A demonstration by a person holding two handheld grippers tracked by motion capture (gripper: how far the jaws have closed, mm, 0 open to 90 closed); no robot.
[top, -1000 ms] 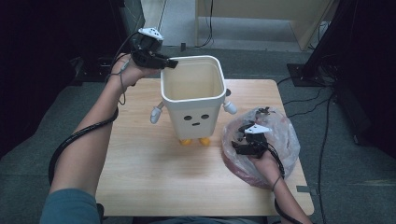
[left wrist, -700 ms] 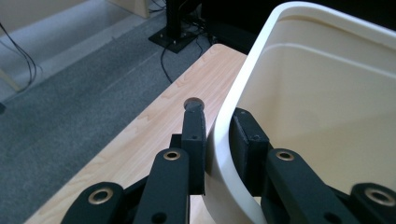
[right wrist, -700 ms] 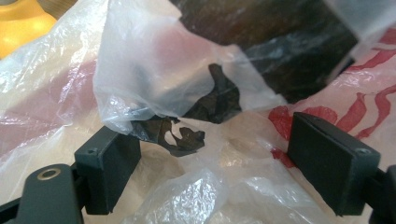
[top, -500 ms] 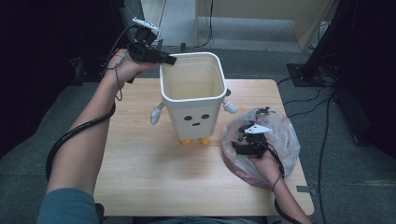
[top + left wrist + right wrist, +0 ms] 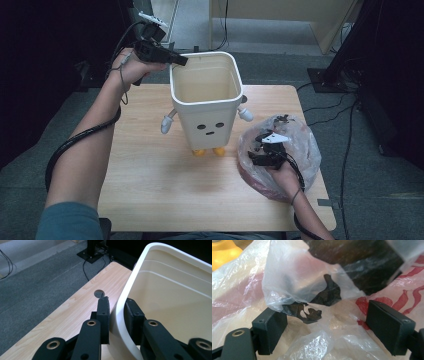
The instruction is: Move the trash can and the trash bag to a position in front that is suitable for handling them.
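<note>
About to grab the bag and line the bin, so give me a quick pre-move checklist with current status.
1. Left gripper clamped on the bin rim: ok, one finger inside the wall, one outside.
2. Bin upright on the table: ok.
3. Bin interior free: ok, nothing inside it.
4. Right gripper open over the bag: ok, fingers wide, plastic between them.
5. Bag held: not ok, not yet pinched.
6. Bag mouth located: cannot tell, crumpled.

overhead view faces table; tongs views close.
</note>
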